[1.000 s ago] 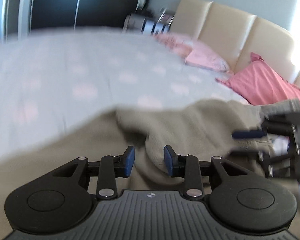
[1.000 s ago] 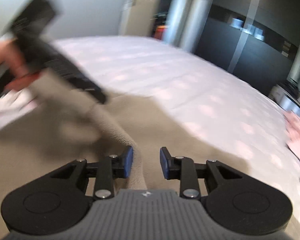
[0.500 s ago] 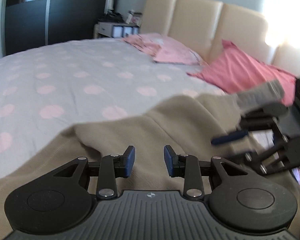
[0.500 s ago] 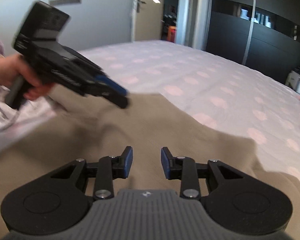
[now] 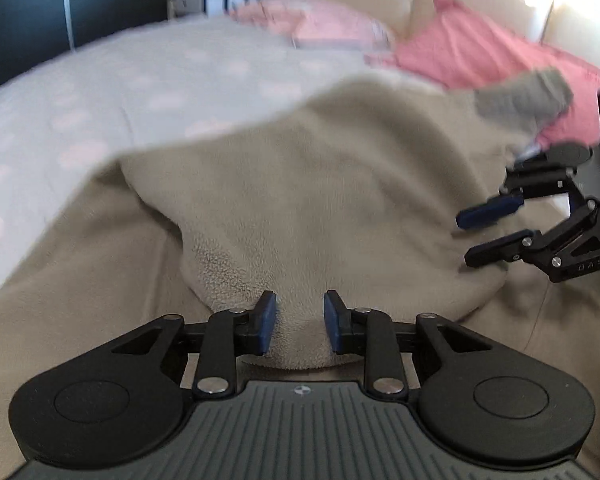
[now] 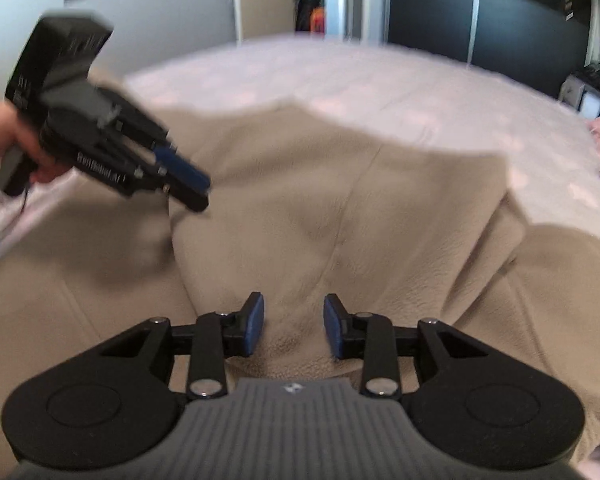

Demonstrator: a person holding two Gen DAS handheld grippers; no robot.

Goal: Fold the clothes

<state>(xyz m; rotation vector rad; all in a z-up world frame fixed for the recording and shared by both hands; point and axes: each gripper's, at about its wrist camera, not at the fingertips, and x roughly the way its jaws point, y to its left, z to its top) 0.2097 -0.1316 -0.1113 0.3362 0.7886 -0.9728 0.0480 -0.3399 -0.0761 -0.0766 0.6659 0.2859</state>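
- Beige fleece garment (image 5: 332,200) spread on the polka-dot bed (image 5: 140,80), one layer already turned over onto the rest, its folded edge running near the bottom of both wrist views.
- Grey cuff (image 5: 524,96) of a sleeve poking out at the far right, beside the pink pillow (image 5: 492,56).
- Left claw (image 5: 296,326) partly open, fleece bulging up between the blue pads; pads not clearly pressing, so a hold cannot be told for sure.
- Right claw (image 6: 294,330) opening, fold of fleece lying between the pads but no squeeze visible; reads as letting go.
- Seen from the right wrist view, left claw hovering low over the near-left part of the garment, gripped by a hand (image 6: 16,140).
- Progress, as a judgement: first fold laid down, roughly partway through; upper layer lumpy and uneven at the right.
- Left to do, likely: release, smooth the top layer, tuck in the stray sleeve, fold again into a compact bundle.
- Blur in both views, finer creases not readable.
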